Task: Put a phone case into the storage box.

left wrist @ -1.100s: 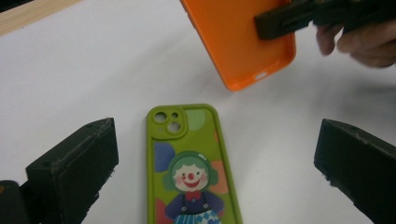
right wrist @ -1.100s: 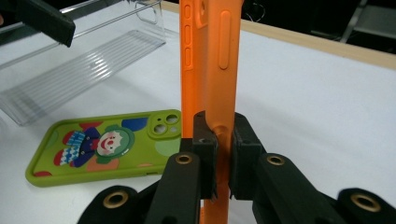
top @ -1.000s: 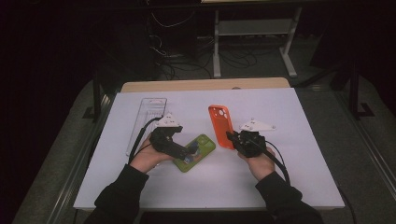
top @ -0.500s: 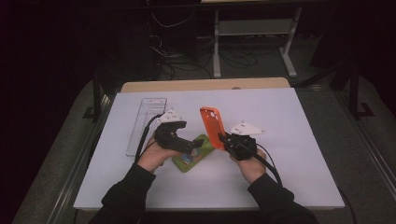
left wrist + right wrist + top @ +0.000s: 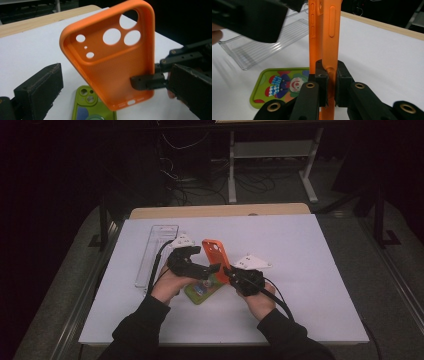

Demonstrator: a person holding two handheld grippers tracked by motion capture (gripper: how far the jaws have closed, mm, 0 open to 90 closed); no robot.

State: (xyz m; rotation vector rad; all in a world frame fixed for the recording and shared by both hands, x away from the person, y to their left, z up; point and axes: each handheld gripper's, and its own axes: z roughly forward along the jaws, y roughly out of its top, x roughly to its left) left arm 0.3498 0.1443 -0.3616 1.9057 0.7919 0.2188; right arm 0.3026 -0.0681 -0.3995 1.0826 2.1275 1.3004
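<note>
Right gripper view shows our right gripper point(image 5: 328, 82) pinching the orange case point(image 5: 325, 37) by one thin side wall, upright above the green case point(image 5: 279, 86), so we judge it could twist loose as the spread, empty left gripper point(image 5: 110, 87) closes in.

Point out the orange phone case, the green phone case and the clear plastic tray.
orange phone case point(image 5: 117, 67): left gripper view, inner back panel.
green phone case point(image 5: 279, 83): right gripper view, printed clown picture.
clear plastic tray point(image 5: 156, 251): high view, ribbed floor, on the table's left side.
</note>
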